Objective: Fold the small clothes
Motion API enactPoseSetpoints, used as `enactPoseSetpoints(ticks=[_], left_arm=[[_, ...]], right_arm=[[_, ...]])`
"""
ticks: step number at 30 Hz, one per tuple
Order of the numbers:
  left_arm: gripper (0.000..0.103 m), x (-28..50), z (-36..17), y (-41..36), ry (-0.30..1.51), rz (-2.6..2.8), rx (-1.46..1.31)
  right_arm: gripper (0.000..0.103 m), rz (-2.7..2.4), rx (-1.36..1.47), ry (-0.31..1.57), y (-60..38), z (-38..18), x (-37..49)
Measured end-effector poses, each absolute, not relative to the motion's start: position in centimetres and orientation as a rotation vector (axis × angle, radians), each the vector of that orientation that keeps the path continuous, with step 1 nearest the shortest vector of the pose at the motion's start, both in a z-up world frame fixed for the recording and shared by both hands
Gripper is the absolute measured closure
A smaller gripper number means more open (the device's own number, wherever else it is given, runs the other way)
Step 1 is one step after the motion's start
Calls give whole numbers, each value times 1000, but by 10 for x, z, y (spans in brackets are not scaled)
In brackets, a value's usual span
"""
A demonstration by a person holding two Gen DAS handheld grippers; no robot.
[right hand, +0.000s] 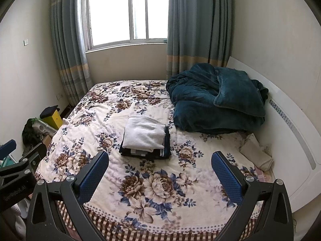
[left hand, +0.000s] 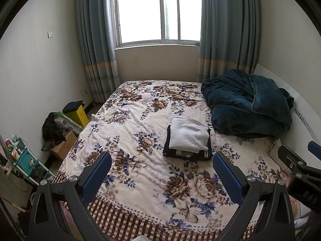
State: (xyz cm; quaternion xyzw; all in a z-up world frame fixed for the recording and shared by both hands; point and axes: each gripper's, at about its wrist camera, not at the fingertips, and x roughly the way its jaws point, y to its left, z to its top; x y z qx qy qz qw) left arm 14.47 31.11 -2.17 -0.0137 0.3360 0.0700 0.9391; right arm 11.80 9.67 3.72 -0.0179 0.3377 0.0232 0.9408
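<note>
A stack of folded clothes lies on the floral bed cover (left hand: 128, 124) near the middle of the bed. A folded white garment (left hand: 188, 134) tops the stack, over dark folded clothes (left hand: 172, 150). The white garment (right hand: 143, 133) and the dark clothes (right hand: 166, 150) also show in the right wrist view. My left gripper (left hand: 161, 160) is open and empty, held above the bed's near end, short of the stack. My right gripper (right hand: 159, 159) is open and empty, at a similar height beside it. The right gripper shows in the left view (left hand: 301, 160), the left gripper in the right view (right hand: 12, 156).
A crumpled teal blanket (left hand: 246, 102) fills the far right of the bed against the white headboard (right hand: 291, 132). On the floor to the left are a cardboard box (left hand: 64, 146), a yellow box (left hand: 80, 114), dark clothes (left hand: 52, 128) and a teal rack (left hand: 26, 160). A window and curtains lie beyond.
</note>
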Motion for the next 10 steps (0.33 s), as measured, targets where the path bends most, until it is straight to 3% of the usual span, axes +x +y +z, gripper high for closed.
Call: enactPoseSetpoints(ticks=[10], left_arm=[[0,143,-22,310,686,142,-38]], right_arm=[[0,39,-36,688,97,38,119]])
